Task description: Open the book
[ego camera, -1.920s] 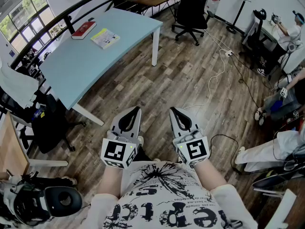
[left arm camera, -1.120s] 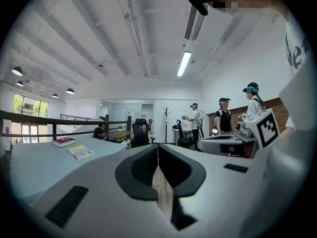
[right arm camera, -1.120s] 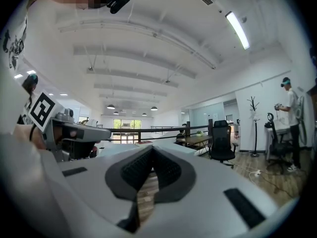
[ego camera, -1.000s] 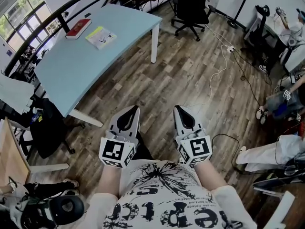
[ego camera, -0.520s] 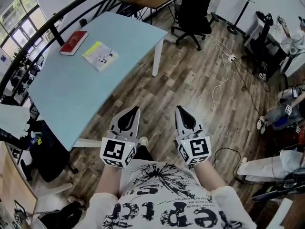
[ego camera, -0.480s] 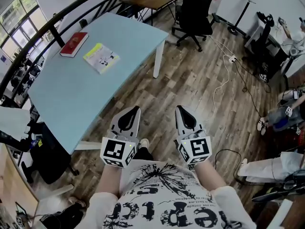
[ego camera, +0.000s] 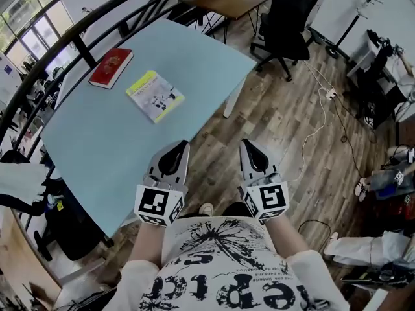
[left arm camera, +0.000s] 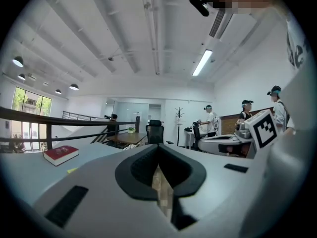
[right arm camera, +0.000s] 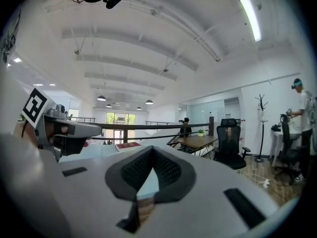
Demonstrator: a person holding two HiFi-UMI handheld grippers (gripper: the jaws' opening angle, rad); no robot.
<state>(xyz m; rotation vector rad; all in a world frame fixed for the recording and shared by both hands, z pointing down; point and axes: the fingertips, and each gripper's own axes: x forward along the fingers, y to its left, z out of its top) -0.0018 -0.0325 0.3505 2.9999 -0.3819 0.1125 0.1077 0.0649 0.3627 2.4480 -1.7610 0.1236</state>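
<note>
Approach | table (ego camera: pixel 97 135) nearer than a moment ago | left gripper (ego camera: pixel 176 148) and right gripper (ego camera: pixel 249 146) closed, empty | yellow book (ego camera: pixel 154 96), near red book (ego camera: pixel 111 67), lies shut on it, ahead of us; opening not begun.

Table (ego camera: pixel 97 148) — with yellow book (ego camera: pixel 154 96) — nearer

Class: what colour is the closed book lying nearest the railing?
The book is red, seen best in the head view.
</note>
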